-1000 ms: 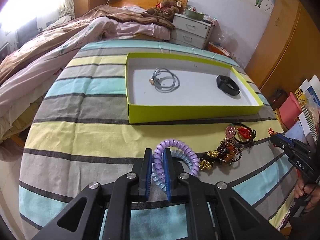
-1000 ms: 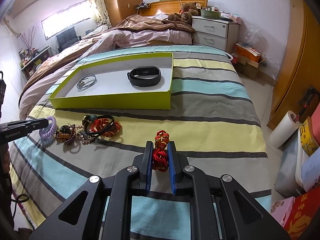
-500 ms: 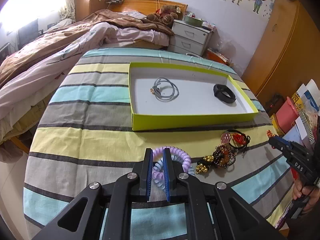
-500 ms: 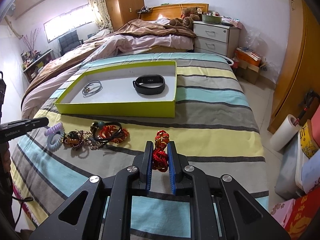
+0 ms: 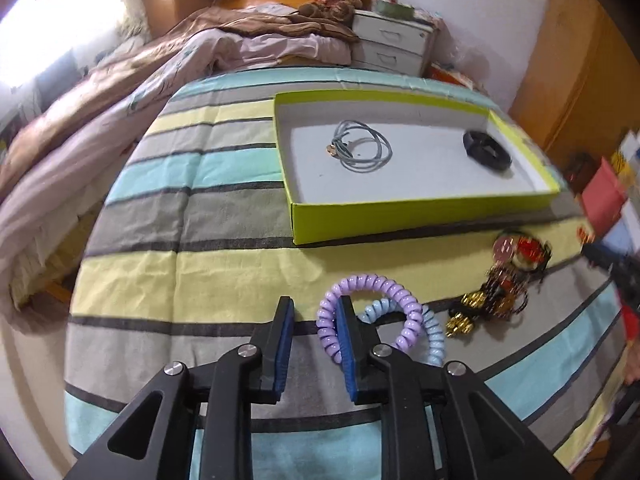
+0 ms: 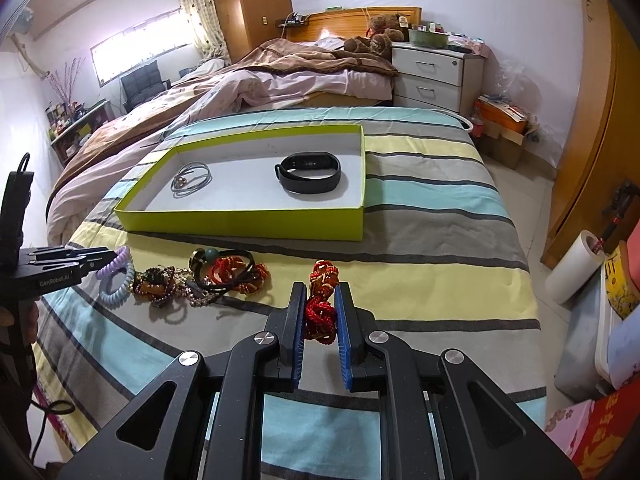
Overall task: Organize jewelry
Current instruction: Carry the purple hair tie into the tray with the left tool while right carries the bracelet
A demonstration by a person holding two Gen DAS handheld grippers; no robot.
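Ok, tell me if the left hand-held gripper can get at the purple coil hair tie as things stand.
Probably yes: the left hand-held gripper has just been opening, one finger inside the purple coil hair tie, nothing blocking.

Bright window (image 6: 140, 50) glare, fisheye-bent edges (left wrist view motion-blurred).

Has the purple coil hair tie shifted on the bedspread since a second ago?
Cannot tell: the left wrist view itself turned. The purple coil hair tie lies near the same yellow and grey stripes. The left gripper has just been opening; one finger sits inside the loop, pads not pressing it.
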